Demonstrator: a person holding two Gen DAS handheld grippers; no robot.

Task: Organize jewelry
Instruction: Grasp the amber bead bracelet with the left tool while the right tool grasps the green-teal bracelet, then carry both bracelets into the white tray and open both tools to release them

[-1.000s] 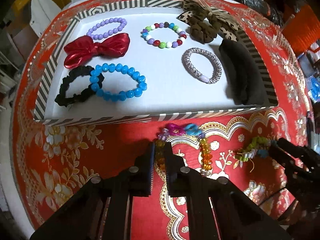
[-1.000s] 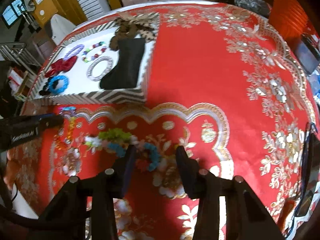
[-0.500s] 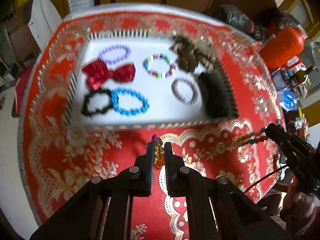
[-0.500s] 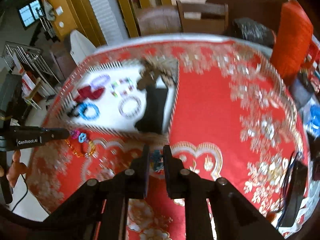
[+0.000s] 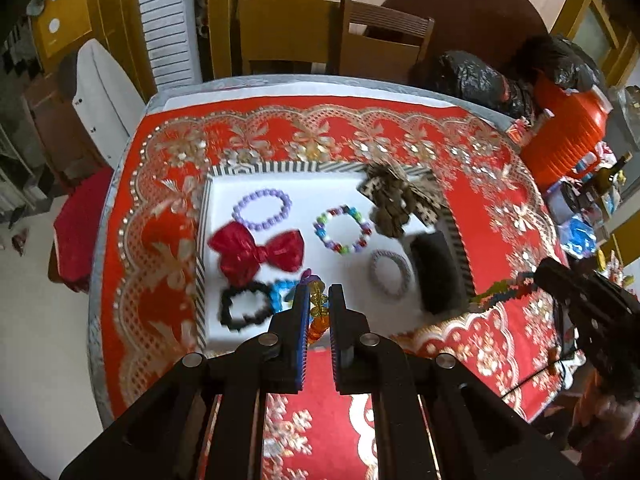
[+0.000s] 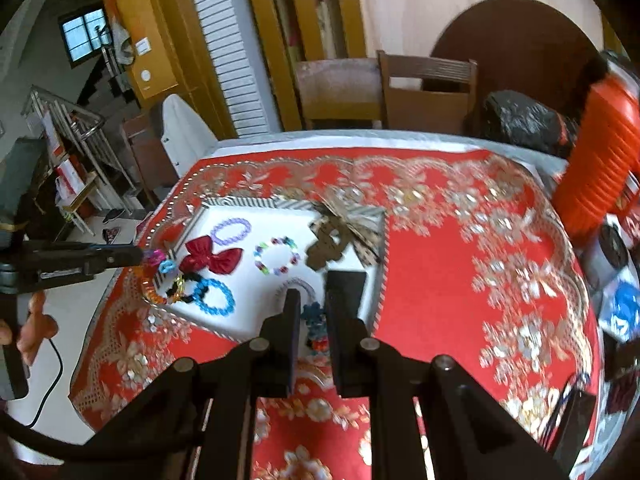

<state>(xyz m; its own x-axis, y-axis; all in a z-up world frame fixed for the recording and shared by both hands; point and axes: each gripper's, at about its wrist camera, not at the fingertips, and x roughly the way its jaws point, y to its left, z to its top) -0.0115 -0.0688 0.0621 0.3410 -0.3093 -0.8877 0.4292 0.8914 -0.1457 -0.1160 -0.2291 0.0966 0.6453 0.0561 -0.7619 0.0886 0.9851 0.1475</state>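
Observation:
A white tray with a striped rim (image 5: 202, 240) sits on the red tablecloth and also shows in the right wrist view (image 6: 382, 264). It holds a purple bead bracelet (image 5: 262, 208), a red bow (image 5: 256, 254), a multicoloured bracelet (image 5: 342, 230), a silver bracelet (image 5: 390, 274), a black scrunchie (image 5: 242, 312) and a blue bracelet (image 6: 214, 298). My left gripper (image 5: 319, 300) is shut on an amber bead bracelet (image 5: 318, 316), held high above the tray's near edge. My right gripper (image 6: 309, 312) is shut on a multicoloured bead bracelet (image 6: 314, 328), also raised; it appears in the left wrist view (image 5: 500, 290).
A leopard-print bow (image 5: 400, 198) and a black hair piece (image 5: 436, 276) lie at the tray's right side. An orange container (image 5: 564, 140) and black bags (image 5: 472, 76) stand at the table's far right. Wooden chairs (image 5: 384, 44) stand behind the table.
Both grippers closed on bracelets that lay on the cloth in front of the tray and lifted them high above the table. The views now look down from farther up.

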